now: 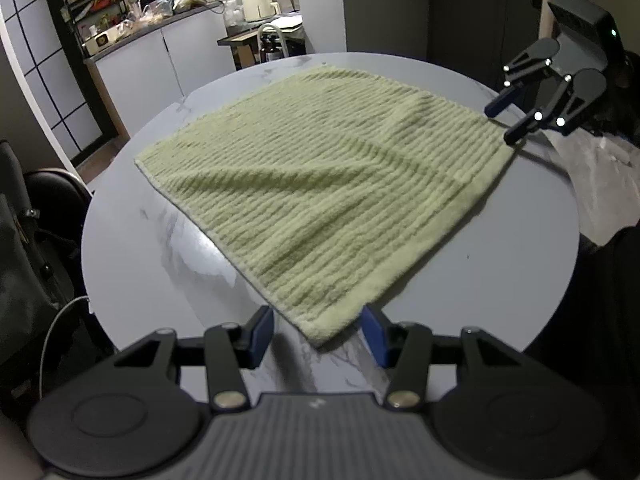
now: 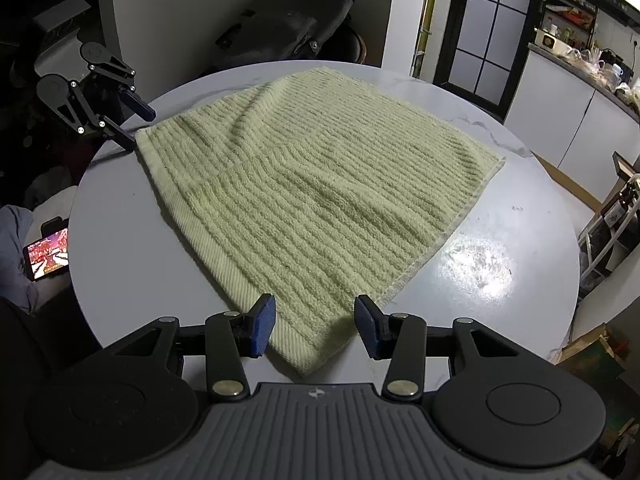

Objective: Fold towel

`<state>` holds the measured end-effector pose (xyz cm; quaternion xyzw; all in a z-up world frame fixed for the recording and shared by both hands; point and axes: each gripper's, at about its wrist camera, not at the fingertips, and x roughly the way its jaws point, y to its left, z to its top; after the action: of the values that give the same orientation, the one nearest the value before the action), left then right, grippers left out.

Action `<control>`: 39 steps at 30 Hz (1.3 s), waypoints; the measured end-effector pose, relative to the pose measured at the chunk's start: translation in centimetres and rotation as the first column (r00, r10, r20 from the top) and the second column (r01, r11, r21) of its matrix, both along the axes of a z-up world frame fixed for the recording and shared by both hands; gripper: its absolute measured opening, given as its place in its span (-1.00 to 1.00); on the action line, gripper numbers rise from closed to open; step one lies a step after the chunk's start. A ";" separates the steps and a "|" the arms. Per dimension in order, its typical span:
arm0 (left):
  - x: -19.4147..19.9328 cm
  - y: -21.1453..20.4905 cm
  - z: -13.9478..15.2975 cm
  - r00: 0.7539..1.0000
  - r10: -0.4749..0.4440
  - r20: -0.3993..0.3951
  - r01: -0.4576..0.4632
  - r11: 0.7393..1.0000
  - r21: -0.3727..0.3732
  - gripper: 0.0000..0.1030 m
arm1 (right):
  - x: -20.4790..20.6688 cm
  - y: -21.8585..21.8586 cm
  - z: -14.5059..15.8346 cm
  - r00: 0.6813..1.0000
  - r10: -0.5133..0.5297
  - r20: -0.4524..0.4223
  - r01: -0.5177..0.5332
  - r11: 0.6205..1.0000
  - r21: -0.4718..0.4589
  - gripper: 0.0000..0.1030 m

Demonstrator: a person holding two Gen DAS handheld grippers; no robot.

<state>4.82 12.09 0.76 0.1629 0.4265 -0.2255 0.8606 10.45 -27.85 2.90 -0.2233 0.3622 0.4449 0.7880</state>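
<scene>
A pale green ribbed towel (image 1: 320, 184) lies spread flat on a round grey table (image 1: 132, 256), with a few soft ridges across it. My left gripper (image 1: 318, 332) is open, its blue pads on either side of the towel's near corner. My right gripper (image 1: 505, 120) shows at the far right corner, open around that corner. In the right wrist view the towel (image 2: 312, 200) fills the table (image 2: 500, 312), my right gripper (image 2: 315, 328) is open astride its near corner, and my left gripper (image 2: 138, 124) is open at the far left corner.
A kitchen counter with clutter (image 1: 140, 20) and white cabinets stand behind the table. A dark bag on a chair (image 2: 284, 24) sits beyond the far edge. A lit phone (image 2: 48, 254) lies off the table's left side. A glare patch (image 2: 480, 264) marks the tabletop.
</scene>
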 end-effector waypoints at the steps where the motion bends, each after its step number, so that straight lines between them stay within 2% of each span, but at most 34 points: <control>1: 0.1 0.0 0.0 1.000 0.005 -0.006 -0.005 1.000 -0.009 0.02 | 0.0 0.0 0.0 1.000 -0.002 -0.005 0.002 1.000 0.002 -0.13; 9: -0.2 -0.1 0.0 1.000 0.015 -0.024 -0.016 0.999 -0.050 -0.06 | 0.3 -0.1 -0.1 0.999 -0.012 -0.041 0.012 1.000 0.014 -0.35; 11: -0.3 -0.4 0.1 1.000 0.020 -0.023 -0.021 0.999 -0.045 -0.15 | 0.3 0.0 -0.1 0.999 -0.014 -0.041 0.014 1.000 0.015 -0.35; 21: -1.5 -2.1 0.0 1.000 0.012 -0.009 -0.012 0.999 -0.049 -0.17 | 0.6 -0.2 0.0 0.999 -0.039 0.002 0.039 0.999 -0.031 -0.35; 28: -2.0 -2.4 0.0 1.000 -0.013 0.000 0.013 1.000 -0.027 -0.43 | 0.2 -0.2 0.4 0.999 -0.046 0.027 0.047 0.998 -0.043 -0.33; 39: -2.0 -2.9 0.1 0.998 -0.062 0.017 0.062 0.998 0.029 -0.40 | -0.1 -0.5 0.0 0.999 -0.026 0.021 0.027 0.999 -0.039 -0.32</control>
<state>2.77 9.22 0.86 0.1902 0.4168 -0.2446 0.8545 10.37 -28.37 2.89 -0.2385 0.3656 0.4248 0.7931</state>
